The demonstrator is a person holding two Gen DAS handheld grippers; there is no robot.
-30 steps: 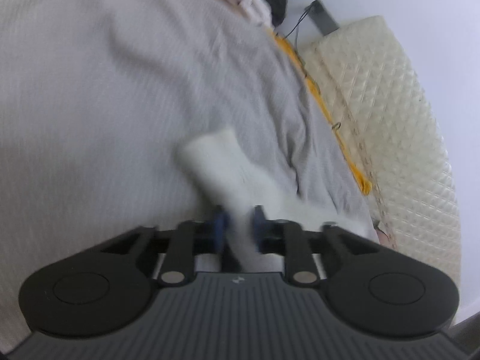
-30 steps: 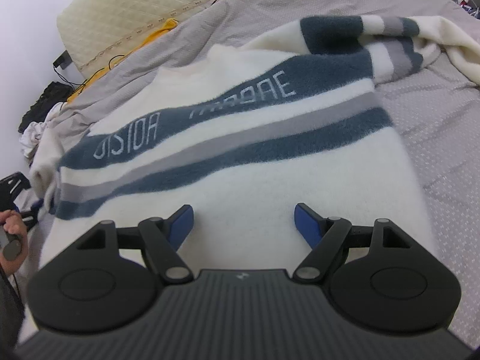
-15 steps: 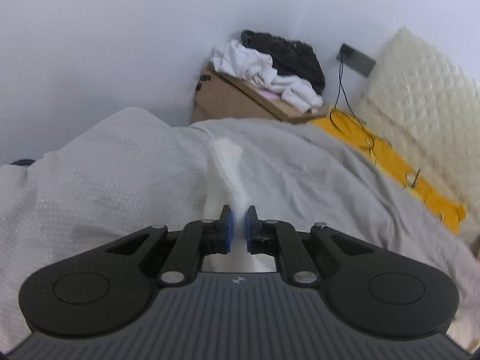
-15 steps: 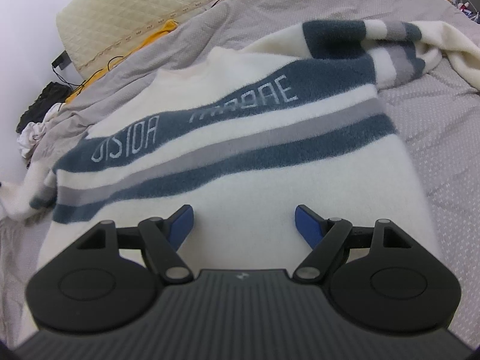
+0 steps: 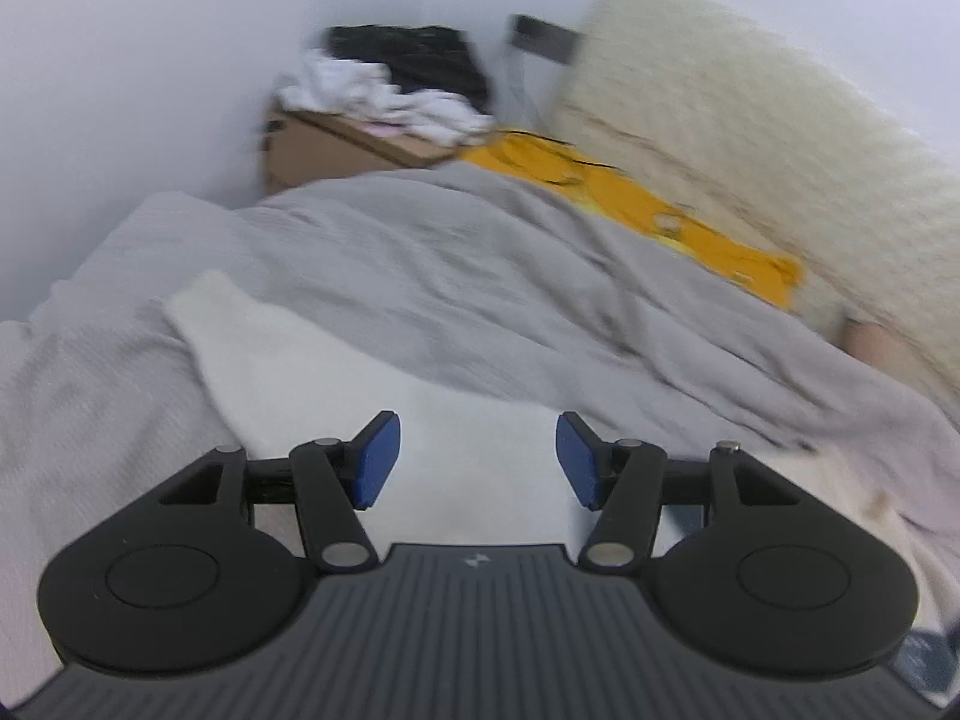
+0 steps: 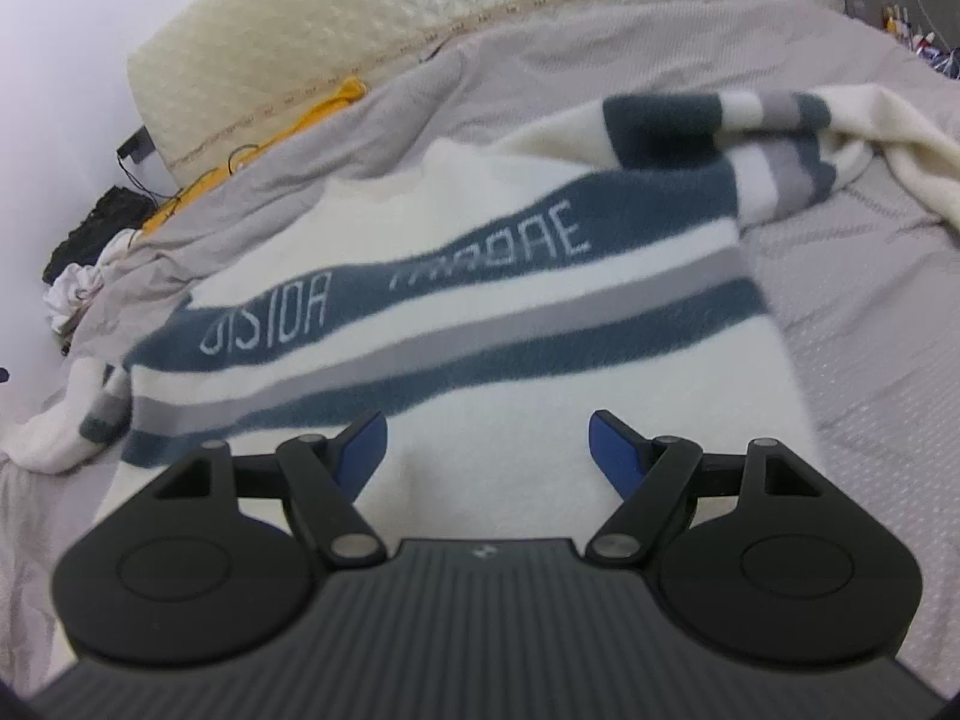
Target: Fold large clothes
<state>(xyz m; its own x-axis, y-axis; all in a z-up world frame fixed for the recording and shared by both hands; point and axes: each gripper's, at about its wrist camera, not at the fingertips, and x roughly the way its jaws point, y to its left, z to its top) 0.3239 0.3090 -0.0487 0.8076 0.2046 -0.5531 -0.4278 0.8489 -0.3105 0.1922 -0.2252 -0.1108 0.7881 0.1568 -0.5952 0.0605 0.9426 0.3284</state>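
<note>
Left tongs (image 5: 477,459): jaws have just been opening; now wide, nothing pressed between the blue pads. The cream sleeve (image 5: 252,348) lies released below and ahead of them, stretched out on the grey bedcover (image 5: 420,264).

Right tongs (image 6: 487,450): wide, empty, poised over the lower cream panel of the sweater (image 6: 480,300).

Sweater: cream fleece with navy and grey bands and lettering, spread flat on the bed; far sleeve (image 6: 750,144) bunched at the upper right.

Step in hand (judged): sleeve laid out, next fold pending. Best done by gripping the sleeve near its cuff, carrying it across the body without dragging the panel, and smoothing the bunched far sleeve first.

Surroundings: quilted headboard (image 5: 750,138), yellow cloth (image 5: 630,204) with a dark cable across it, cardboard box (image 5: 324,150) heaped with laundry (image 5: 390,78). None obstructs; the rumpled bedcover may snag.
</note>
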